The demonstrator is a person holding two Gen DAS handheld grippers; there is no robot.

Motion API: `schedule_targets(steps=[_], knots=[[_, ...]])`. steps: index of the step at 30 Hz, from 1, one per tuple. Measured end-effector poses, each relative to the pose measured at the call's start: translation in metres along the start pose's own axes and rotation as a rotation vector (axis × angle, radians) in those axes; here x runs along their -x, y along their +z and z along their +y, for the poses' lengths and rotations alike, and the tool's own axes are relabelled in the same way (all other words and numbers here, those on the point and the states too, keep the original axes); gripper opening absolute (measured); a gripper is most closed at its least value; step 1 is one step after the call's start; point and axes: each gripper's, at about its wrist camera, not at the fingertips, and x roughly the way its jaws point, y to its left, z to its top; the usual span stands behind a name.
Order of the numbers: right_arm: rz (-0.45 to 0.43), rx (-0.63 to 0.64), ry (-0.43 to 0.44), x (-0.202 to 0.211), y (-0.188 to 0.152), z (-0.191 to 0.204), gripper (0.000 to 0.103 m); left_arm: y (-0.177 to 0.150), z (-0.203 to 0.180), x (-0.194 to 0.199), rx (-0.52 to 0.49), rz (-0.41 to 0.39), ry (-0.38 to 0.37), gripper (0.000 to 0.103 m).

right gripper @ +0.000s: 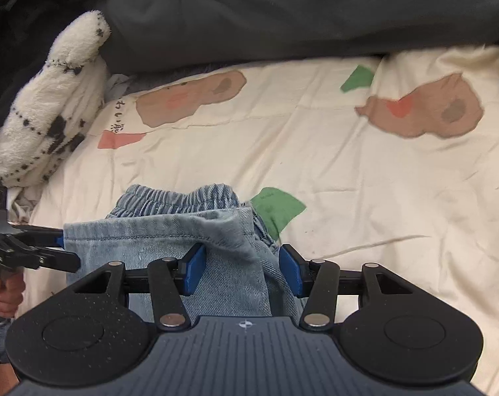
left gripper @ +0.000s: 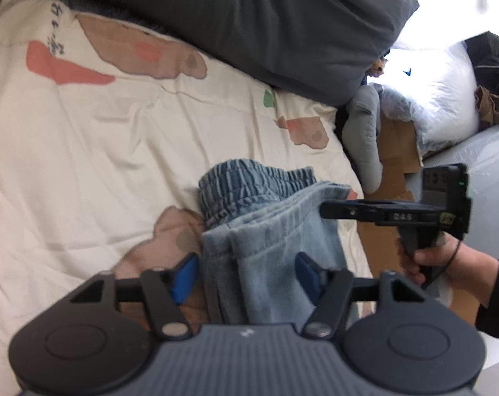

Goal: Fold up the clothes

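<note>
A pair of light blue jeans (left gripper: 272, 231) lies folded on a cream bedsheet (left gripper: 84, 151), the leg ends laid over the darker elastic waistband (left gripper: 249, 178). My left gripper (left gripper: 246, 270) stands open, its blue pads wide apart on either side of the denim. The right gripper (left gripper: 335, 213) shows side-on at the jeans' right edge, held by a hand (left gripper: 427, 260). In the right wrist view the right gripper (right gripper: 242, 269) is open too, straddling a bunched hem of the jeans (right gripper: 157, 234). The left gripper (right gripper: 51, 257) reaches in at the jeans' left edge.
A dark grey duvet (left gripper: 249, 16) is piled along the far side of the bed. A white plush toy with black marks (right gripper: 51, 115) lies at the left. Beyond the bed's right edge are cardboard (left gripper: 397, 151), a grey cushion (left gripper: 361, 132) and a white plastic-wrapped bundle (left gripper: 440, 99).
</note>
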Motion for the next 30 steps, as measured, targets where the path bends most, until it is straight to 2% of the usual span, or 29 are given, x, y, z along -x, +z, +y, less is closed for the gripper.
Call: schedule_targets(steps=[1, 4, 7, 9, 11, 12, 17, 25, 30], knots=[[0.004, -0.006, 0.012, -0.002, 0.001, -0.002, 0.056, 0.0, 0.0, 0.001, -0.004, -0.001, 0.0, 0.051], [-0.014, 0.026, 0.014, 0.003, 0.002, 0.003, 0.055, -0.001, -0.002, 0.004, -0.015, -0.004, 0.0, 0.043], [-0.032, 0.058, 0.015, 0.008, 0.003, 0.009, 0.04, 0.0, -0.005, 0.008, -0.021, -0.01, -0.003, 0.031], [-0.043, 0.079, 0.015, 0.011, 0.004, 0.012, 0.035, 0.001, -0.006, 0.01, -0.025, -0.013, -0.006, 0.027], [-0.055, 0.1, 0.016, 0.014, 0.005, 0.016, 0.021, 0.002, -0.008, 0.013, -0.03, -0.017, -0.008, 0.021], [-0.062, 0.112, 0.012, 0.016, 0.005, 0.018, 0.02, 0.002, -0.009, 0.014, -0.032, -0.019, -0.009, 0.017], [-0.115, 0.18, -0.05, 0.04, -0.001, 0.037, 0.014, 0.005, -0.031, 0.018, -0.093, -0.049, -0.021, 0.014], [-0.144, 0.138, -0.124, 0.077, -0.002, 0.031, 0.013, 0.021, -0.056, 0.005, -0.121, -0.061, -0.043, 0.013], [-0.127, 0.109, -0.192, 0.08, 0.004, 0.022, 0.013, 0.03, -0.062, -0.009, -0.127, -0.057, -0.032, 0.013]])
